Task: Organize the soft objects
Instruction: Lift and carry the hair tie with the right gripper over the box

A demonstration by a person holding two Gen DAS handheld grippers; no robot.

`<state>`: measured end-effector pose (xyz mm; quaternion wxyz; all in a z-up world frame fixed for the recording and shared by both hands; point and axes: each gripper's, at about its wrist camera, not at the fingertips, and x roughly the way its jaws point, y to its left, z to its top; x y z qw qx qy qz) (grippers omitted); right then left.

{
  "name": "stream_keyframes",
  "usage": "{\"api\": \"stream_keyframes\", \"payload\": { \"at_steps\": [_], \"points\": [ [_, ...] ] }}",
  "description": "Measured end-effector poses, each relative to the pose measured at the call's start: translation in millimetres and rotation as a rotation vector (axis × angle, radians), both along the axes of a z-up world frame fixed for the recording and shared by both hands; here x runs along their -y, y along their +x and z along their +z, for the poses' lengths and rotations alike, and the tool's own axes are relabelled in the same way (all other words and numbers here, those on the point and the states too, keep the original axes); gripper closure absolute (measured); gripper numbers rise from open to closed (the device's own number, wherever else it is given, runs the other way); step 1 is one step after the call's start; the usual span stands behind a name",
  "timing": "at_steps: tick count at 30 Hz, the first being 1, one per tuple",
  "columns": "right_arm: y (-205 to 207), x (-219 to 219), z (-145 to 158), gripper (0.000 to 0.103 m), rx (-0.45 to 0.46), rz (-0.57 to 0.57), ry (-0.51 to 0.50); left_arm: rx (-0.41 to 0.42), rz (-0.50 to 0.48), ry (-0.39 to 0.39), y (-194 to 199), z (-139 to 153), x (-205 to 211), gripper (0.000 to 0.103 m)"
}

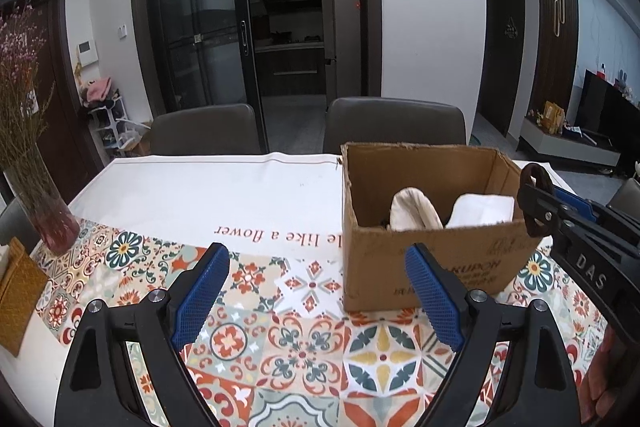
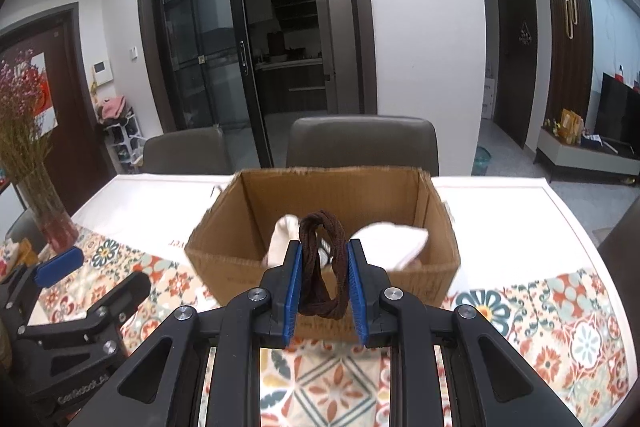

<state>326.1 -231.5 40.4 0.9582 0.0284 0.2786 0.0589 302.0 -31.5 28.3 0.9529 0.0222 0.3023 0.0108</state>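
The right gripper [image 2: 323, 281] was closed on a brown braided loop [image 2: 322, 267], a hair-tie sort of thing, pinched across its width between the blue pads and held just in front of the box [image 2: 236, 267], above its near wall. By its look the loop was very light, limp and a little springy; it would likely squash flat rather than slip, and the rough braid should give the pads good purchase, so a hold across the two strands, as here, seemed right. Inside the box lay two pale cloth items, one rolled [image 1: 412, 209] towards the left, one folded [image 1: 484, 207] towards the right, both soft and easy to crease. The left gripper [image 1: 316, 291] stood wide open with nothing between its pads, just left of the box's near corner. On the tablecloth left of the box ran upside-down lettering, "like a flower"; the box's front wall bore print too blurred to read; the right gripper's body showed "DAS".
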Motion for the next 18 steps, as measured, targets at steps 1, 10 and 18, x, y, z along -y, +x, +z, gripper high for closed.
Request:
{"api": "stream_keyframes", "payload": {
  "at_steps": [1, 10, 18],
  "points": [
    [4.0, -0.6, 0.5, 0.080, -0.002, 0.000, -0.003, 0.001, 0.003, 0.000, 2.5, 1.2, 0.1, 0.013],
    [48.3, 1.0, 6.9, 0.080, -0.019, 0.007, -0.009, 0.000, 0.024, 0.009, 30.1, 8.7, 3.8, 0.013],
    [83.9, -0.2, -3.8, 0.080, -0.097, 0.025, 0.004, -0.017, 0.041, 0.029, 48.7, 8.3, 8.6, 0.013]
  ]
}}
